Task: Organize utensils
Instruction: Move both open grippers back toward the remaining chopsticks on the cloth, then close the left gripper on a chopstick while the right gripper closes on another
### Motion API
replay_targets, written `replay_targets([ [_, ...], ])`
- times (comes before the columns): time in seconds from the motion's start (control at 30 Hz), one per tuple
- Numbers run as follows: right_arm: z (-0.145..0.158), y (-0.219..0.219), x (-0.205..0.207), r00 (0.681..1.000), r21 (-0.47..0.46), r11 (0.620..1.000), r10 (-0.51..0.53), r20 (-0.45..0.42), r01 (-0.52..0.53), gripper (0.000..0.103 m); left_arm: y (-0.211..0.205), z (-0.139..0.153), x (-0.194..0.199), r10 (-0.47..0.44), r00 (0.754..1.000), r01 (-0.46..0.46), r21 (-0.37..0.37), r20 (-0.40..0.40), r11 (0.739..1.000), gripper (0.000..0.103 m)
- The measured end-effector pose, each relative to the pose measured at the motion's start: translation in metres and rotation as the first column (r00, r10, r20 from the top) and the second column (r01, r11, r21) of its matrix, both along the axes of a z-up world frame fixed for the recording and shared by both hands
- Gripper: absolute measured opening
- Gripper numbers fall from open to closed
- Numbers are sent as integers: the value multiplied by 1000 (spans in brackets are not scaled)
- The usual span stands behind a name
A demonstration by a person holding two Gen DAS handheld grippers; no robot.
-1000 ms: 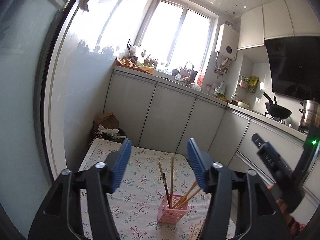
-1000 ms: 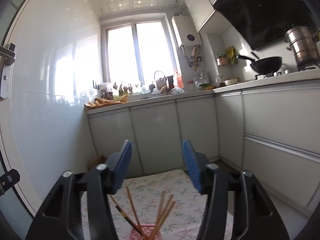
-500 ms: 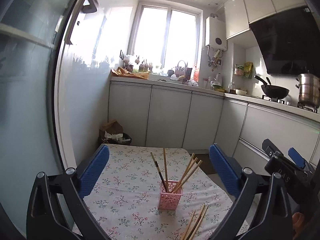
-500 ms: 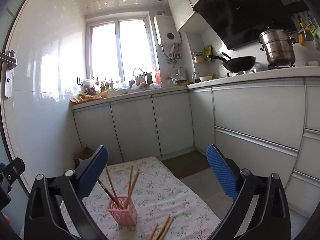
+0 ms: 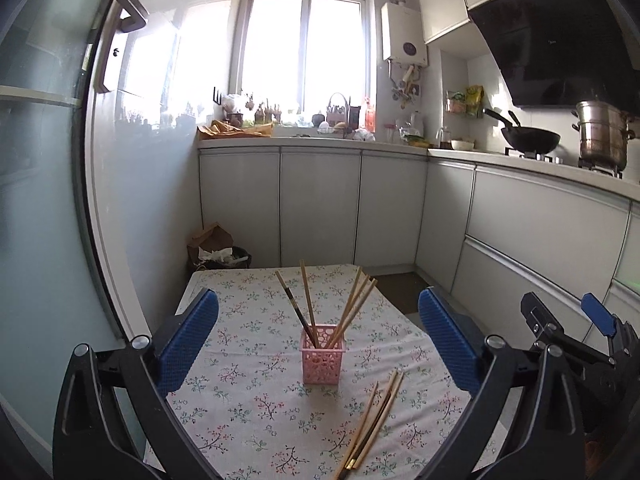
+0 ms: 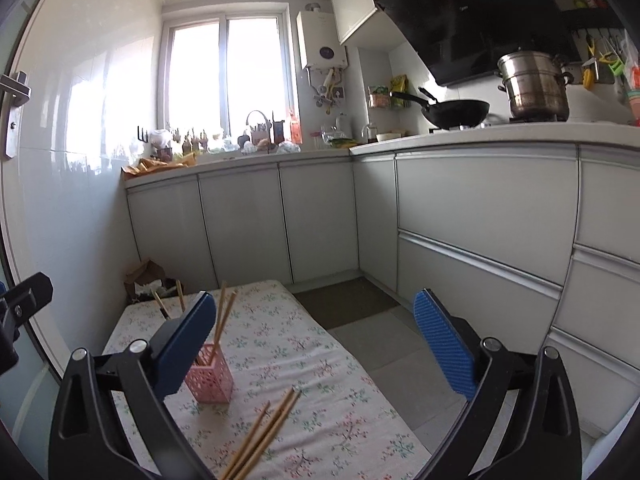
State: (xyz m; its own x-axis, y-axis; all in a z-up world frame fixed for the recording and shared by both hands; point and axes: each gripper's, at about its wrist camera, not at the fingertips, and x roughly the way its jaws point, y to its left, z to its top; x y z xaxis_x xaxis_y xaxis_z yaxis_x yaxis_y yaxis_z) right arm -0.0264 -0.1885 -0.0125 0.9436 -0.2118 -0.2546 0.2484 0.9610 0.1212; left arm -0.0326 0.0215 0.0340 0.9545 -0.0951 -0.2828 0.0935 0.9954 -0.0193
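**Left wrist view: chopstick sorting partway done**

Found the pink basket (image 5: 322,360) upright near the middle of the flowered table (image 5: 240,400). Noted the standing chopsticks (image 5: 308,304) already in it, fanned out to left and right, one of them dark. Could not fix their exact count.

Spotted the loose chopsticks (image 5: 376,420) flat on the cloth, nearer than the basket and to its right, close by but not touching it. Made out a small bundle of pale sticks lying roughly parallel, slanted from near-left to far-right. Could not tell how many.

Judged the task as about half done: one share of the utensils stowed, the bundle on the cloth left to gather and drop in. Saw no other stray utensils on the visible part of the table.

Caught the left gripper (image 5: 318,296) with jaws spread as wide as they go, nothing between the blue pads, aimed slightly downward over the near edge of the table toward the basket. Caught the right gripper (image 6: 316,300) likewise fully released and empty, off to the right, with the loose bundle low in its own view.

Reckoned the right gripper better placed for the bundle. Expected thin sticks flat on cloth to be awkward to pinch and prone to rolling or scattering if only some were caught.
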Motion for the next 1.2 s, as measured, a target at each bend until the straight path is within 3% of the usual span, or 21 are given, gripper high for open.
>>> replay_targets([
  [0.13,-24,-12,2,998,-5,1000,6,-62,-6,97,-10,-14,11,-25,998,27,28,-63,999,96],
  [0.23,-50,-22,6,991,3,1000,25,-135,-25,97,-25,-34,33,-106,974,123,73,-198,990,96],
  [0.3,-70,-33,13,978,28,998,54,-202,-49,97,-40,-54,54,-204,916,250,91,-346,964,96],
  [0.4,-101,-53,21,962,59,998,46,-268,-31,97,-60,-87,93,-268,796,375,94,-543,922,96],
  [0.47,-122,-68,25,954,92,996,16,-300,13,97,-70,-110,119,-272,714,416,78,-645,906,96],
  [0.57,-133,-87,33,934,193,980,27,-356,45,97,-79,-142,156,-269,597,418,6,-756,909,96],
  [0.7,-140,-103,35,930,267,961,29,-368,75,97,-92,-178,196,-204,546,344,-4,-812,939,91],
  [0.77,-143,-105,37,926,286,955,38,-375,77,97,-99,-196,212,-174,510,309,-9,-843,951,74],
  [0.8,-144,-106,38,924,292,954,45,-379,73,97,-102,-205,220,-159,492,300,-4,-856,954,55],
  [0.83,-143,-106,39,924,295,953,50,-380,70,97,-106,-212,225,-147,478,293,0,-866,956,46],
  [0.87,-143,-106,39,924,299,952,53,-378,67,97,-109,-221,231,-123,474,283,18,-872,959,45],
  [0.97,-140,-108,38,929,299,952,50,-367,67,97,-112,-235,244,-76,490,254,59,-868,965,41],
  [1.07,-140,-110,39,928,312,948,54,-369,69,97,-113,-242,254,-62,487,245,69,-871,967,37],
  [1.2,-141,-111,43,923,336,939,65,-379,72,97,-118,-249,262,-50,483,252,85,-874,964,19],
])
